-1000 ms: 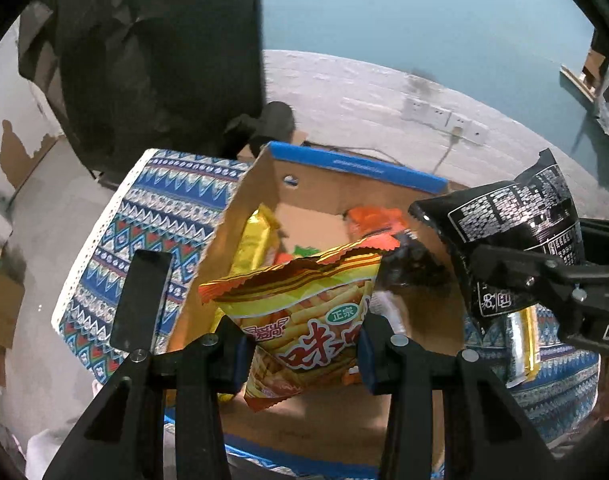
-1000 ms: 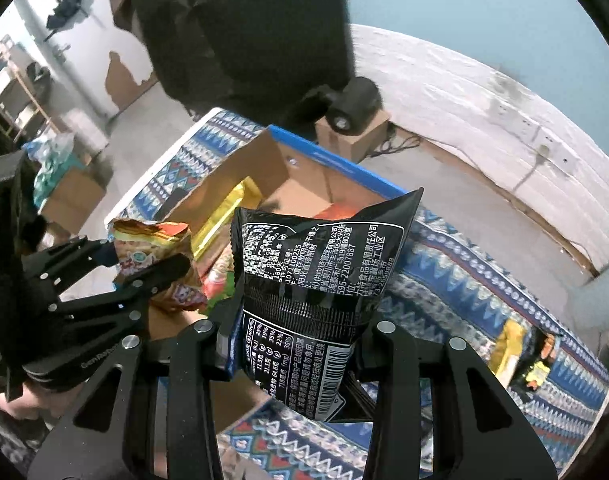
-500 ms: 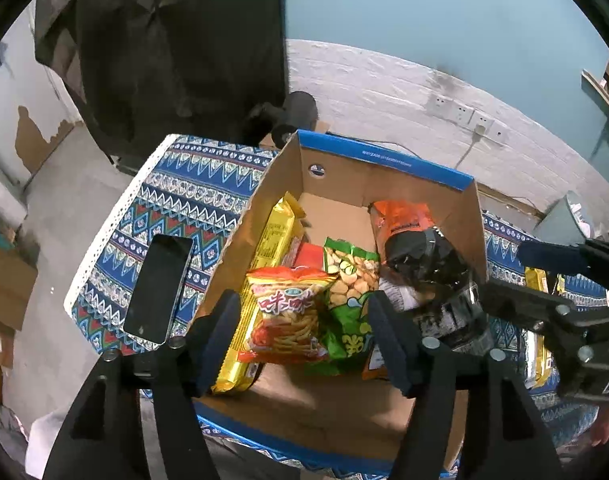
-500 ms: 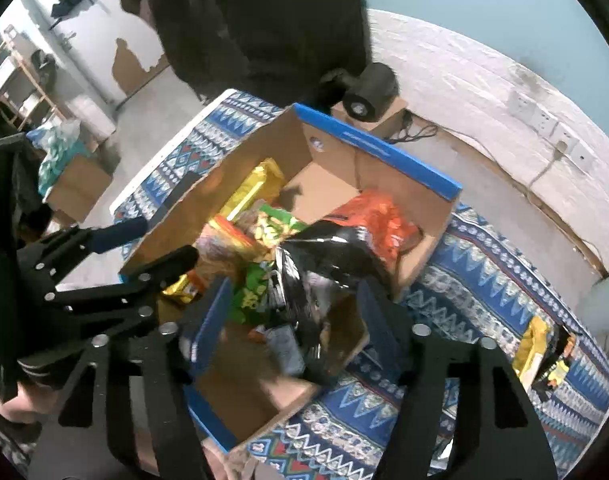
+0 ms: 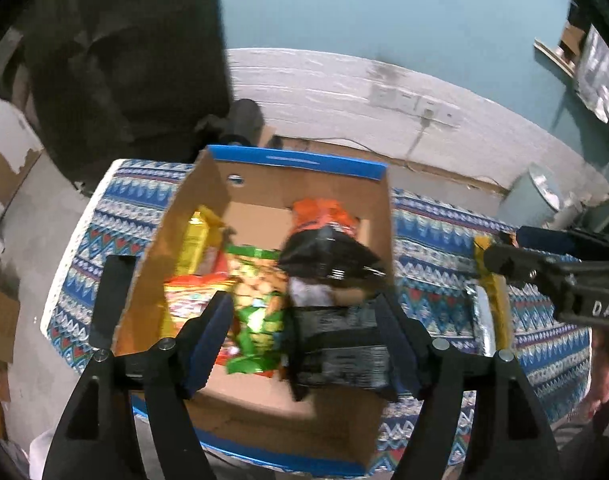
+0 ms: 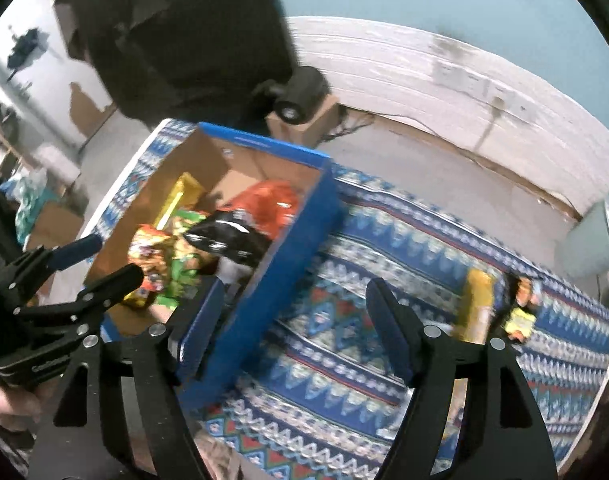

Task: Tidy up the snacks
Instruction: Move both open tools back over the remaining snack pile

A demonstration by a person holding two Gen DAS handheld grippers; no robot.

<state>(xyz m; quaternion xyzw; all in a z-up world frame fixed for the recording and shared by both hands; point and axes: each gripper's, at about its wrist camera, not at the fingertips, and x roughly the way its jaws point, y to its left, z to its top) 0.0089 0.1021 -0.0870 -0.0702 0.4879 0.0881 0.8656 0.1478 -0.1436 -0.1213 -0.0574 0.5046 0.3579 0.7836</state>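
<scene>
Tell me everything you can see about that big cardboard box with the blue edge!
The open brown cardboard box with a blue rim and blue outer walls sits on the blue patterned tablecloth. A round hole pierces its far wall. Inside lie snack bags: a shiny black bag, an orange bag, a green bag and a yellow packet. Neither tool touches it, as far as shows.

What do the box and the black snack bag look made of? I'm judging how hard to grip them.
The box looks like corrugated cardboard: matte brown inside, printed blue outside and along the rim. The black snack bag looks like thin glossy plastic film, probably foil-lined: it crinkles and shows bright highlights.
</scene>
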